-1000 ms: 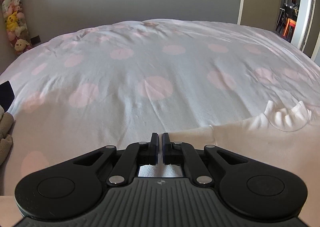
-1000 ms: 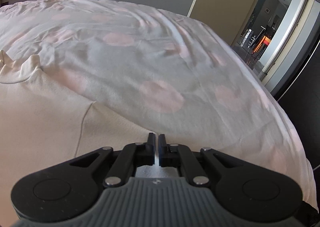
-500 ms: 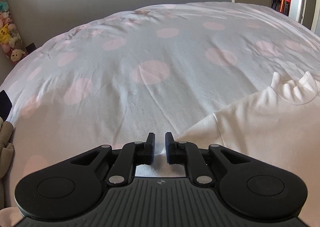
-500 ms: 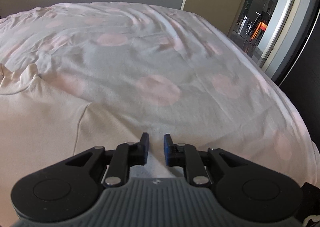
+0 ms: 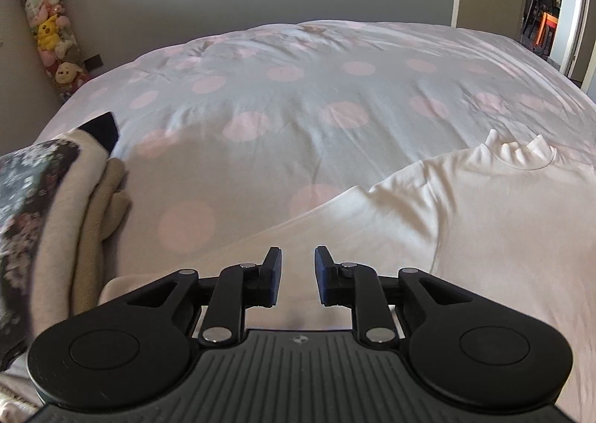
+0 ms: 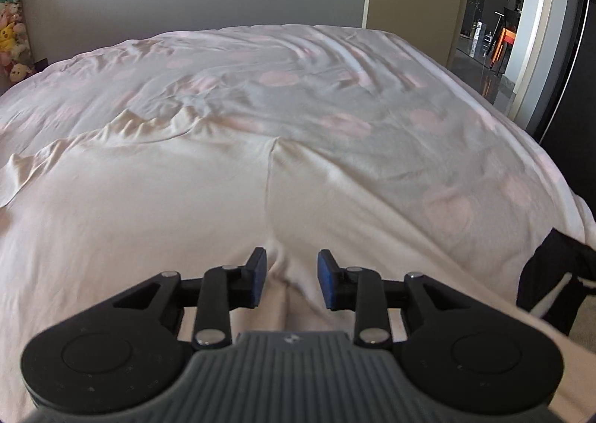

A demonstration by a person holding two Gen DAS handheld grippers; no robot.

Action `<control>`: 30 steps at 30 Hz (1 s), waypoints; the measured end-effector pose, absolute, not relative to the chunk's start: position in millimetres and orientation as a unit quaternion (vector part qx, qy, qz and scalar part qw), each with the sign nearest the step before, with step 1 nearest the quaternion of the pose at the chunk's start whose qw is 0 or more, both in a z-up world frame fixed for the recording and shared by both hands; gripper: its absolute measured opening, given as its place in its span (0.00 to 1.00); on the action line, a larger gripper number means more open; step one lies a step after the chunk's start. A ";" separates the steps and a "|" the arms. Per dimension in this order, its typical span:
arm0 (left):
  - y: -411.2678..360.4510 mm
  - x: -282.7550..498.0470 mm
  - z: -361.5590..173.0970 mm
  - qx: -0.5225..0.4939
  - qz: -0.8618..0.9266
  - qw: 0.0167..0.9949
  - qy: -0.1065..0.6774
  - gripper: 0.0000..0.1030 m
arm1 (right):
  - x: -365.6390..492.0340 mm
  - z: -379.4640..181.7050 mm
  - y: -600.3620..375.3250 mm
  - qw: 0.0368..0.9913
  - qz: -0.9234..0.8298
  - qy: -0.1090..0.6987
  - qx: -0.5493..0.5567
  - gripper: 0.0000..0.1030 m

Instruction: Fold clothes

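Cream top (image 5: 465, 221) flat on dotted duvet (image 5: 298, 117). Left gripper (image 5: 297, 275) and right gripper (image 6: 290, 279) over top, jaws just opened to narrow gaps, nothing gripped.

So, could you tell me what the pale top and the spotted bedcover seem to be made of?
The top looks like a soft matte knit, probably cotton jersey: it lies limp with fine soft creases and a gathered collar. The bedcover looks like thin woven cotton, matte, with sharper wrinkles and printed pink dots. Neither weave is sharp enough to be sure.
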State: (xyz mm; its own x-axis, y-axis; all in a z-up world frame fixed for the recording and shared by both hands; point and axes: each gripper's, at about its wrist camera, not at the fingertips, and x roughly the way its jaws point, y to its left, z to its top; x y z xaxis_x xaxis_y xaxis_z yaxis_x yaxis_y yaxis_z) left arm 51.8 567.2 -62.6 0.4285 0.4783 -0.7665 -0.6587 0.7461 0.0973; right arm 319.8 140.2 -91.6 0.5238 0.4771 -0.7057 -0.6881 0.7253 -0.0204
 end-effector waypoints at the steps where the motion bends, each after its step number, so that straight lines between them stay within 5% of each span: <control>1: 566.9 37.9 -58.2 -0.112 0.347 0.834 0.413 0.22 | 302.5 -93.0 135.1 0.858 0.343 0.352 -0.147 0.37; 13: 549.2 -79.4 -66.3 -0.165 0.372 0.802 0.439 0.31 | 185.8 -126.9 137.2 0.834 0.374 0.398 -0.079 0.42; 16: 542.5 -81.7 -89.1 -0.183 0.369 0.793 0.448 0.40 | 178.7 -132.2 145.1 0.840 0.384 0.369 -0.101 0.42; 30: 571.1 -130.7 -134.1 -0.278 0.501 0.717 0.397 0.45 | 195.8 -151.4 144.0 0.840 0.391 0.368 -0.082 0.44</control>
State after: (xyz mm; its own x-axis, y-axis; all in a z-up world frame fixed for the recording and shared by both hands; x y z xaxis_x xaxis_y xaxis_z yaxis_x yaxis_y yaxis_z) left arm -130.7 571.1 -134.1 0.1817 0.4982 -0.8478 -0.9394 0.3428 0.0001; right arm 195.8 144.0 -151.4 0.4230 0.5964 -0.6822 -0.7170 0.6807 0.1504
